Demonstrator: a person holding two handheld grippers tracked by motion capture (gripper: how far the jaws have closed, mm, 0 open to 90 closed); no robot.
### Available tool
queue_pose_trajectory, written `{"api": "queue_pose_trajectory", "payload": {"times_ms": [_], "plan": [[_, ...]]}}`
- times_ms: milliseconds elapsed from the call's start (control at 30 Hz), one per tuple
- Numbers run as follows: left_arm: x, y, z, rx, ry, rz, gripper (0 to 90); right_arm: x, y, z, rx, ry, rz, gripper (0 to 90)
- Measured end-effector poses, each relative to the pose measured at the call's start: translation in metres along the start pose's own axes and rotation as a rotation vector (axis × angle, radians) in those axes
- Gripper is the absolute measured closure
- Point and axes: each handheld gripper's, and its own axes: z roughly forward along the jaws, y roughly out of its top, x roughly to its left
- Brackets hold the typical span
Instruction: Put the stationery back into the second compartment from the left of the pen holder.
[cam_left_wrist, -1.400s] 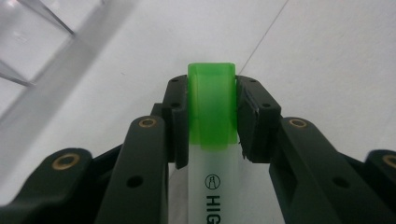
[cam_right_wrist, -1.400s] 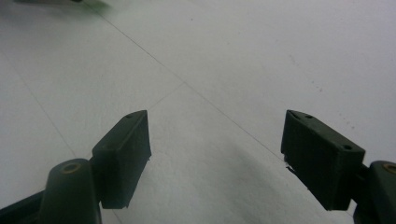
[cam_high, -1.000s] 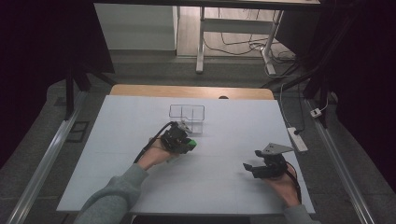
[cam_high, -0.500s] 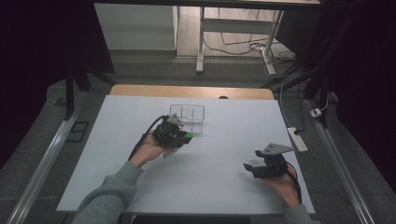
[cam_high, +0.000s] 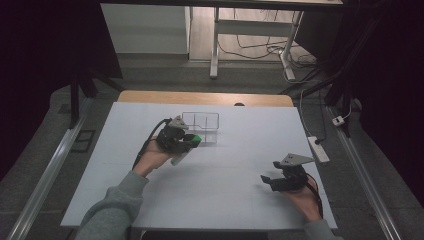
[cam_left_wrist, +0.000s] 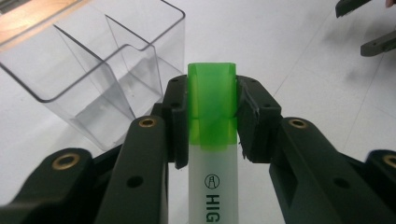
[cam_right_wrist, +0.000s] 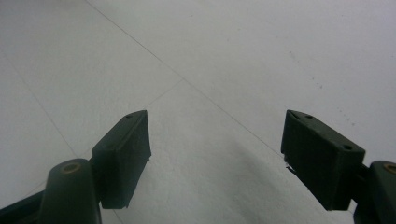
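Tabletop (cam_high: 225, 190): white and flat.
Box: clear plastic box with dividers (cam_left_wrist: 100, 70), just ahead and left of the pen.
Pen: white highlighter pen with green cap (cam_left_wrist: 211, 107), long axis pointing at the box.
Left gripper (cam_left_wrist: 210, 112): jaws clamped on the cap.
Right gripper (cam_right_wrist: 217, 154): jaws wide apart, nothing between, well apart from the box.

I sit at a white desk (cam_high: 235, 175) with a wooden strip along its far edge. Beyond it, grey floor (cam_high: 165, 75), a white cabinet (cam_high: 145, 27) and metal table legs (cam_high: 215, 45) with loose cables. A power strip (cam_high: 318, 149) lies to my right; the room's sides are dark.
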Motion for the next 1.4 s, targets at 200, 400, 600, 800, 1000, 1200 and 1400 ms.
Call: {"api": "queue_pose_trajectory", "payload": {"times_ms": [200, 400, 600, 800, 1000, 1200, 1400], "plan": [[0.005, -0.001, -0.008, -0.030, 0.007, -0.010, 66.7, 0.000, 0.000, 0.000, 0.000, -0.001, 0.000, 23.7], [0.009, -0.001, -0.016, -0.069, 0.015, -0.024, 66.7, 0.000, 0.000, 0.000, 0.003, -0.003, 0.000, 23.7], [0.014, -0.002, -0.021, -0.092, 0.017, -0.031, 66.7, 0.000, 0.000, 0.000, 0.003, 0.001, 0.004, 23.7], [0.016, -0.001, -0.023, -0.114, 0.018, -0.045, 66.6, 0.000, 0.000, -0.001, 0.004, -0.003, 0.002, 23.7], [0.014, 0.003, -0.021, -0.128, 0.028, -0.040, 66.6, -0.001, 0.000, -0.002, -0.006, 0.001, 0.011, 23.7], [0.020, 0.009, -0.019, -0.137, 0.015, -0.051, 66.6, 0.001, 0.001, -0.001, -0.002, 0.004, 0.002, 23.7], [0.022, 0.019, -0.018, -0.148, 0.032, -0.043, 66.6, 0.000, 0.000, -0.002, -0.011, 0.002, 0.010, 23.7]]}}
